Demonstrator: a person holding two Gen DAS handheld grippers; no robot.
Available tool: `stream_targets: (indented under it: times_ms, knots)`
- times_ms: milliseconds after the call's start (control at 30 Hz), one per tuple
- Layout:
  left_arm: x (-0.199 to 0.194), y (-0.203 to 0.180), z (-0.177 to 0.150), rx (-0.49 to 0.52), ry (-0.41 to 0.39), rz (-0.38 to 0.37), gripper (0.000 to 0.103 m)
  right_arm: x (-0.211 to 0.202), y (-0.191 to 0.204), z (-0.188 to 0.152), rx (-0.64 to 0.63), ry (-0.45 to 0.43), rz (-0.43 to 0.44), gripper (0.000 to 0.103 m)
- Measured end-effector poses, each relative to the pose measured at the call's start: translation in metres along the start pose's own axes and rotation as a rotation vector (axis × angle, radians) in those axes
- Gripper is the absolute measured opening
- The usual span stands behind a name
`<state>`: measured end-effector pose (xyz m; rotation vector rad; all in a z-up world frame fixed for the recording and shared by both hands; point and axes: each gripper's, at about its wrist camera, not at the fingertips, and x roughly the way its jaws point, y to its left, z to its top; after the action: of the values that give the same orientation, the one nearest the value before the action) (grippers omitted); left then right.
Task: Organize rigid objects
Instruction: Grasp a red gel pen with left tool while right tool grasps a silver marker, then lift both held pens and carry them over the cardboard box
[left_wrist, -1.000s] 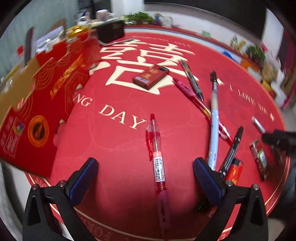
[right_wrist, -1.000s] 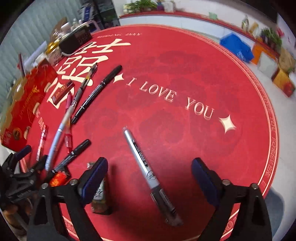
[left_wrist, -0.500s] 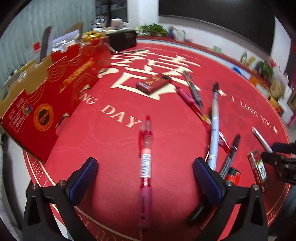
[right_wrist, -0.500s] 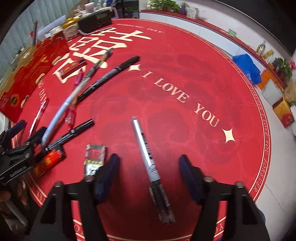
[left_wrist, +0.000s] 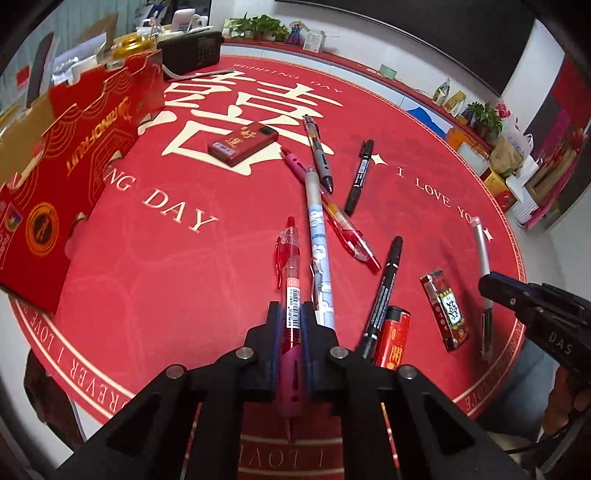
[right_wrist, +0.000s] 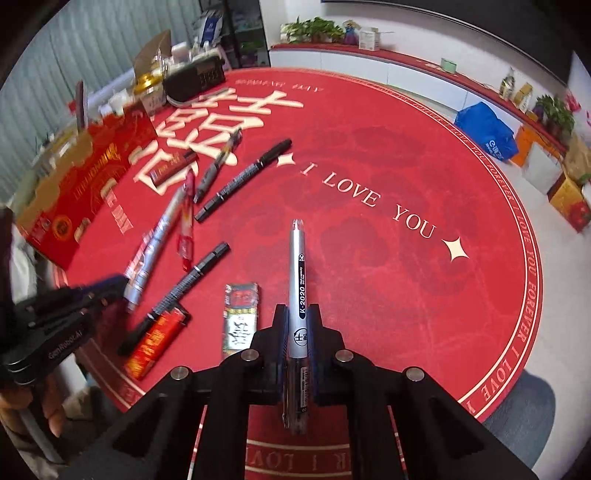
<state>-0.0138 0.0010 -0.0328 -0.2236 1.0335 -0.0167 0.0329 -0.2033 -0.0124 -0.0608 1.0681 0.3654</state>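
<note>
Red gel pen (left_wrist: 291, 295) and silver K-2020 pen (right_wrist: 300, 280), each gripped.
Left gripper (left_wrist: 291, 314) has just clamped the red pen; right gripper (right_wrist: 299, 317) has just clamped the silver one.

An office-like room is shown: a round table (right_wrist: 424, 295) covered by a red wedding-themed cloth is surrounded by a long low ledge (right_wrist: 406, 61) on which potted plants (right_wrist: 312, 29) are set, while boxes and bags (right_wrist: 569, 184) are stacked by the wall.
</note>
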Motion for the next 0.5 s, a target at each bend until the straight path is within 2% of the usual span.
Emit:
stream_targets:
  times_ms: [133,300,500]
  knots:
    - [-0.014,-0.007,-0.002,0.055,-0.055,0.076,0.01,-0.004,0.001,0.001,0.045,-0.01,0.052,0.011]
    - [-0.02,-0.007,0.001,0.066,-0.079,0.078,0.01,-0.004,0.002,0.002,0.062,-0.005,0.063,0.011]
    - [-0.034,0.003,0.007,0.034,-0.124,0.084,0.01,-0.017,0.002,0.008,0.089,-0.062,0.071,0.011]
